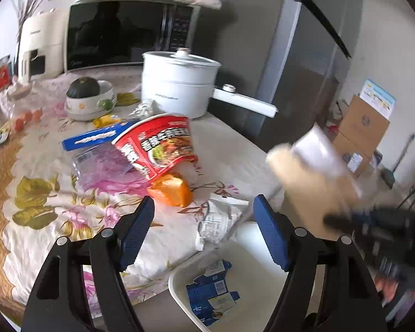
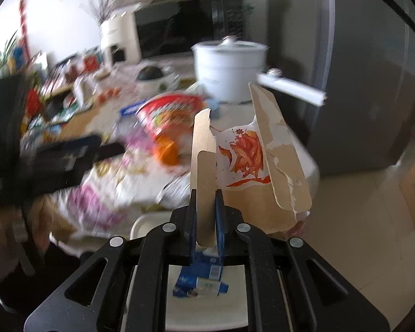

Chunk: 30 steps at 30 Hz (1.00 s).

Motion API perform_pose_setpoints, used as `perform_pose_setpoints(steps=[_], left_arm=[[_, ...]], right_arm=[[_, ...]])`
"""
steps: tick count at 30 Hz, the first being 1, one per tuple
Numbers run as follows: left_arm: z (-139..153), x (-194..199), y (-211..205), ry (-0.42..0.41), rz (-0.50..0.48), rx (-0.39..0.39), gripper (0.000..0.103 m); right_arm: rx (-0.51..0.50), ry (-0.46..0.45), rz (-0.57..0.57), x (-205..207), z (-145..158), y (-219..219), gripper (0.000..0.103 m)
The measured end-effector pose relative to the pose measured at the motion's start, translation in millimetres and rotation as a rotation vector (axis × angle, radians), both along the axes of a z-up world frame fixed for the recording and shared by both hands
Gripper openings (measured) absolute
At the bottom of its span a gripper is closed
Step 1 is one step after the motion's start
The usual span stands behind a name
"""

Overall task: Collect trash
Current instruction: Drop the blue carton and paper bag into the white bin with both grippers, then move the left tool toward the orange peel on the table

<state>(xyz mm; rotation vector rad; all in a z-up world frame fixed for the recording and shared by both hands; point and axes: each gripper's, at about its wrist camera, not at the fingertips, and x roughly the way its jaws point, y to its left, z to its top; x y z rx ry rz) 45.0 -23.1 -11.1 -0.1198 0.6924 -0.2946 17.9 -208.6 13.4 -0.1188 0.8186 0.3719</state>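
My right gripper [image 2: 205, 193] is shut on a flap of a torn brown cardboard box [image 2: 251, 166] with an orange print, held above a white bin [image 2: 207, 315]. The bin holds a crushed blue carton [image 2: 199, 285]. In the left wrist view the box [image 1: 310, 171] is blurred, at the right above the bin [image 1: 177, 279]. My left gripper [image 1: 203, 213] is open and empty over the table edge. Ahead of it lie a crumpled white wrapper [image 1: 221, 221], an orange packet [image 1: 171, 191], a red noodle cup [image 1: 157, 144] on its side and a blue box [image 1: 96, 138].
A floral cloth covers the table [image 1: 55, 193]. A white electric pot [image 1: 179, 83], a bowl with a dark squash [image 1: 88, 96], a microwave [image 1: 124, 33] and a white appliance [image 1: 38, 44] stand at the back. Cardboard boxes [image 1: 362, 130] stand on the floor at the right.
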Motion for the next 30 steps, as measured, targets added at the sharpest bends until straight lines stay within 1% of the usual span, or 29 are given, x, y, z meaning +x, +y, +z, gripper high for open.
perform_pose_setpoints(steps=[2, 3, 4, 5, 7, 9, 11, 12, 16, 18, 22, 26, 30], left_arm=[[-1, 2, 3, 0.006, 0.013, -0.001, 0.072], [-1, -1, 5, 0.005, 0.018, 0.001, 0.073], [-1, -1, 6, 0.006, 0.023, 0.003, 0.073], [-2, 0, 7, 0.008, 0.027, 0.004, 0.073], [-3, 1, 10, 0.013, 0.035, 0.004, 0.073], [-5, 3, 11, 0.023, 0.043, 0.006, 0.076], [-9, 5, 12, 0.046, 0.046, 0.005, 0.076], [-11, 6, 12, 0.055, 0.045, 0.006, 0.076], [-17, 9, 9, 0.083, 0.040, 0.018, 0.076], [-18, 10, 8, 0.089, 0.037, 0.016, 0.077], [-23, 11, 4, 0.108, 0.017, 0.031, 0.079], [-27, 11, 2, 0.125, 0.005, 0.032, 0.079], [-20, 9, 9, 0.097, 0.021, 0.019, 0.079]], right_arm=[[-0.022, 0.027, 0.032, -4, -8, 11, 0.013], [-0.032, 0.043, 0.050, -5, -12, 16, 0.016], [-0.039, 0.052, 0.059, -7, -15, 19, 0.027], [-0.050, 0.057, 0.069, -10, -18, 22, 0.036], [-0.060, 0.064, 0.081, -12, -20, 24, 0.042], [-0.058, 0.070, 0.070, -11, -19, 23, 0.052], [-0.051, 0.071, 0.028, -7, -19, 15, 0.073], [-0.045, 0.073, -0.003, -4, -19, 10, 0.076], [-0.015, 0.112, -0.100, 7, -24, -11, 0.077], [0.018, 0.141, -0.144, 12, -26, -21, 0.078], [0.082, 0.190, -0.171, 18, -30, -31, 0.080], [0.101, 0.240, -0.178, 22, -39, -30, 0.080], [0.108, 0.261, -0.196, 27, -43, -31, 0.080]])
